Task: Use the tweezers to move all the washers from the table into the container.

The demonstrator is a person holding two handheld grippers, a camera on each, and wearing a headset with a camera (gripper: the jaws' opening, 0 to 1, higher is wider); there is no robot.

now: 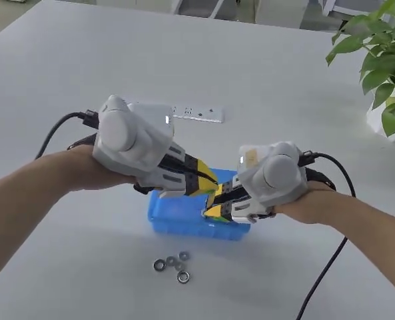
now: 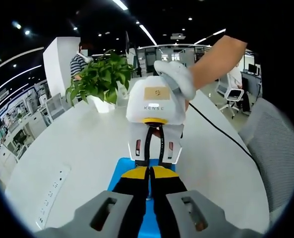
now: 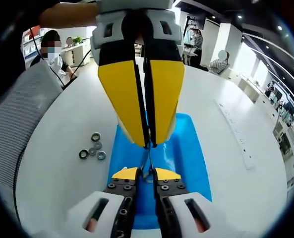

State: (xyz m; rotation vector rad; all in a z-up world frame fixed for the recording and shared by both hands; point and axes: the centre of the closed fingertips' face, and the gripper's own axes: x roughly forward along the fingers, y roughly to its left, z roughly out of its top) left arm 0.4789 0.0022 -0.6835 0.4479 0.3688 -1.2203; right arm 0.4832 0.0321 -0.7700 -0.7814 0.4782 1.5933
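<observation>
The tweezers (image 3: pixel 147 161) show as a slim metal sliver running from the tip of the left gripper (image 3: pixel 147 144), whose yellow jaws are pressed together on them, down to the right gripper (image 3: pixel 147 174). A narrow gap remains between the right gripper's jaws, and I cannot tell if they grip. The two grippers meet tip to tip above one blue container (image 1: pixel 177 223). Five silvery ring washers (image 3: pixel 93 148) lie clustered on the white table (image 1: pixel 84 67) just beside it. Each hand wraps its gripper's body, forearms angling inward. One power strip (image 1: pixel 197 113) lies beyond.
</observation>
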